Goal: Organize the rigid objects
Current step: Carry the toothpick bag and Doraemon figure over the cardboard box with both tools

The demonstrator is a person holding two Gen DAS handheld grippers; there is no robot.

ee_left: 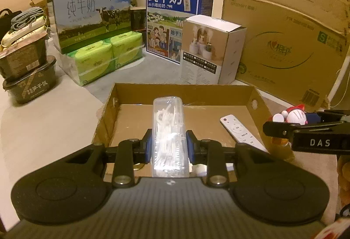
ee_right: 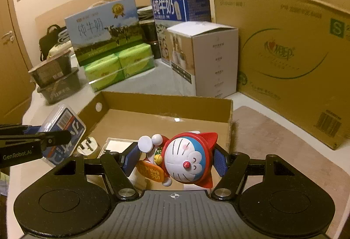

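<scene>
Over tray | L claw pinches clear floss box | R claw pinches red-blue cat figurine

You had a clear plastic case of white floss picks at the centre of the left wrist frame, lying lengthwise and pointing away, raised over the open cardboard tray. A white remote lay slanted inside the tray at right. In the right wrist frame's lower centre, the red-hooded cat figurine tilted sideways above that tray.
</scene>
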